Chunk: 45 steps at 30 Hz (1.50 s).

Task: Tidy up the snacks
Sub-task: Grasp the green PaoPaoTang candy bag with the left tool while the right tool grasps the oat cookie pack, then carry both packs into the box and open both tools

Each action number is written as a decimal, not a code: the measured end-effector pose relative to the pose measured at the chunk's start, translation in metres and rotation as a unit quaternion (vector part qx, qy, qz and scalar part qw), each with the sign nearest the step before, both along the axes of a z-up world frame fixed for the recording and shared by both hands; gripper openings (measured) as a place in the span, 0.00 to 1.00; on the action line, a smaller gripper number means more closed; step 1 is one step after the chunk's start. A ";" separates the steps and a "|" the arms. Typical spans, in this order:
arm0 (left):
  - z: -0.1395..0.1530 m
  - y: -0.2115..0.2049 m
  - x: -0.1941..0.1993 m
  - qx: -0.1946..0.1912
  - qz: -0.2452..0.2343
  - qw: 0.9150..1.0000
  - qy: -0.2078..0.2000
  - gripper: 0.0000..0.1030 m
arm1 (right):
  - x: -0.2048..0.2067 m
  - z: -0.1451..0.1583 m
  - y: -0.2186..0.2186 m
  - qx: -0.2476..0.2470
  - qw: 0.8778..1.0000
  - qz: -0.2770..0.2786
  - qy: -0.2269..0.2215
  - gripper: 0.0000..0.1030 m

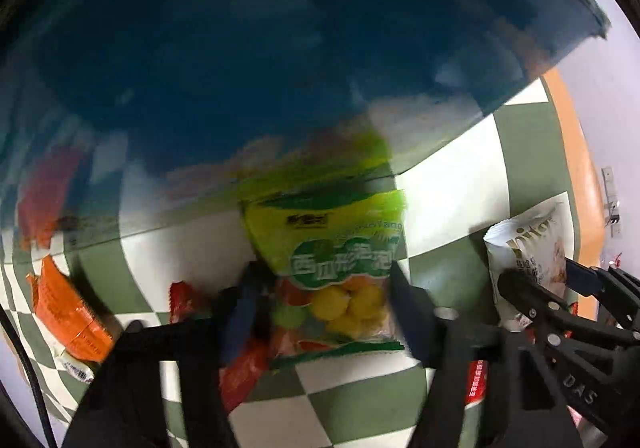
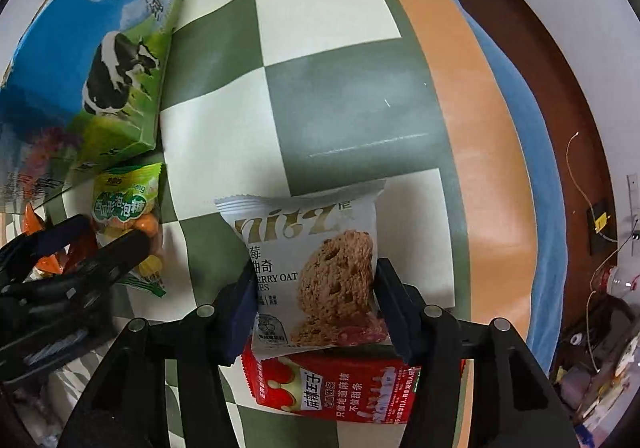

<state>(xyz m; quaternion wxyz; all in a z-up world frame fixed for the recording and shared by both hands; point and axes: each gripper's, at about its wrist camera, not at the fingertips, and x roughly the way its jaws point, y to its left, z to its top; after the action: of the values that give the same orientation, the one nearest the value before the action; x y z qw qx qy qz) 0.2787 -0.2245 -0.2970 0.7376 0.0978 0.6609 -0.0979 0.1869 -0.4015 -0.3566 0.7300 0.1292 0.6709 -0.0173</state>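
A green bag of fruit-shaped candy (image 1: 340, 268) lies on the checkered cloth, right against a blue milk carton box (image 1: 260, 48). My left gripper (image 1: 320, 296) stands around the bag's lower half, a finger on each side, jaws apart. The bag also shows in the right wrist view (image 2: 128, 216), with the box (image 2: 100, 48) behind it. My right gripper (image 2: 316, 296) stands around a white oat cookie packet (image 2: 316, 268), its pads at the packet's edges. The cookie packet lies over a red snack packet (image 2: 340, 388). It also shows in the left wrist view (image 1: 528, 248).
An orange packet (image 1: 68, 308) lies left of the candy bag, and red packets (image 1: 240, 364) lie under my left finger. The green-and-white checkered cloth (image 2: 340, 88) covers an orange table (image 2: 480, 128). Past the table's right edge are the floor and cables.
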 end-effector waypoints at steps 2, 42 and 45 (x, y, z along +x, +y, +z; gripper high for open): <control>0.001 0.000 -0.003 0.001 -0.001 1.000 -0.002 0.49 | 0.002 -0.001 -0.004 0.001 1.000 -0.002 -0.002 0.56; 0.093 0.126 -0.095 -0.082 0.115 0.990 0.022 0.48 | -0.052 0.054 0.117 0.111 0.990 0.078 -0.029 0.47; 0.150 0.121 -0.070 -0.126 0.104 0.987 -0.005 0.48 | -0.045 0.100 0.107 0.135 0.985 0.079 -0.066 0.47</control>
<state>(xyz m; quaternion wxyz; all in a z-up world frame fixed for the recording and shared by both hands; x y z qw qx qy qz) 0.2085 -0.1036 -0.1468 0.7538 -0.0649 0.6458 -0.1026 0.1423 -0.2947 -0.2570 0.7474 0.1744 0.6256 0.1397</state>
